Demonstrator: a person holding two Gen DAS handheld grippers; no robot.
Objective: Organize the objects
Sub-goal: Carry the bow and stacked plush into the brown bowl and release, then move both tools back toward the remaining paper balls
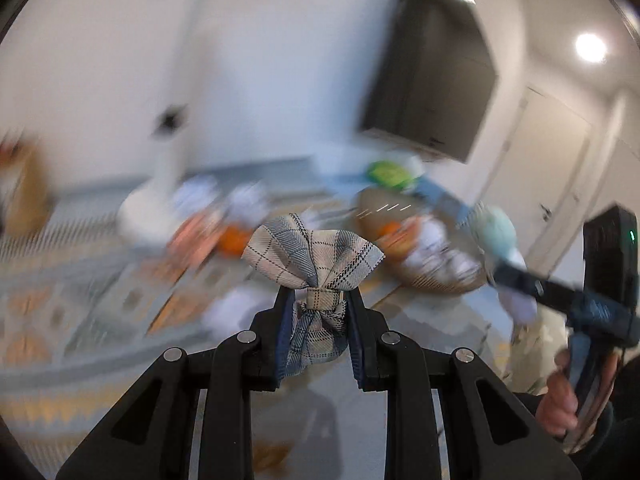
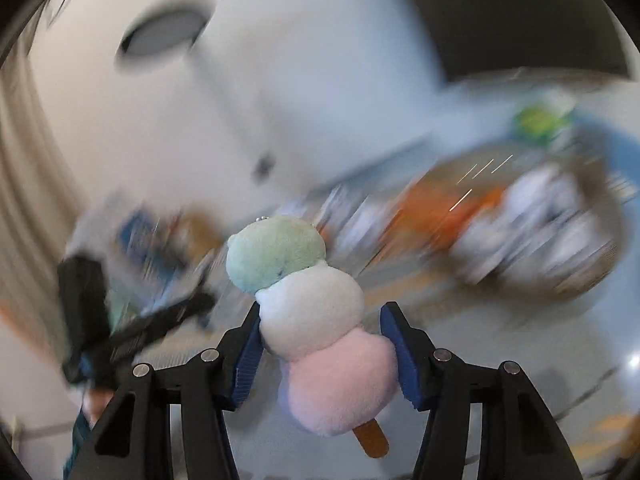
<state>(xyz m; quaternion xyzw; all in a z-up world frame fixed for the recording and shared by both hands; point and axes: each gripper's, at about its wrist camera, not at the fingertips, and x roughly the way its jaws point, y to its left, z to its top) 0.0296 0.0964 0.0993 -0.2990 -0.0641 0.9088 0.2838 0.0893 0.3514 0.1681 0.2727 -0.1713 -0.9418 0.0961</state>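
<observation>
a: what's the left gripper (image 1: 318, 300) got?

b: a plaid bow tie (image 1: 312, 264), grey-white with dark check lines. the two blue-padded jaws are pressed in on its lower half just under the knot, and the upper wings fan out above the fingertips. it's lifted clear of the patterned rug (image 1: 80, 308) blurred behind it

a: and the right gripper (image 2: 320, 320)?

b: it's pinching a plush ice-lolly toy (image 2: 312, 308), three soft lumps stacked: mint green on top, white in the middle, pink at the bottom, with a brown stick (image 2: 372, 438) poking out below. the toy sits tilted, green end leaning away to the left. the left pad presses on the white lump and the right pad meets the pink one, so the jaws stand partly apart around it

a: can you see one gripper from the other's camera?

b: yes. in the left wrist view the right gripper reaches in from the right edge, a hand (image 1: 560, 396) wrapped round its handle, with the toy's green top at its tip. in the right wrist view the left gripper is a dark blurred shape at the lower left

a: what's behind them?

b: heavy blur. a woven basket (image 1: 432, 280) holding white and orange things, something bright green (image 1: 386, 172) beyond it, a white round base (image 1: 148, 216) on the rug, and a dark screen (image 1: 432, 76) on the white wall
</observation>
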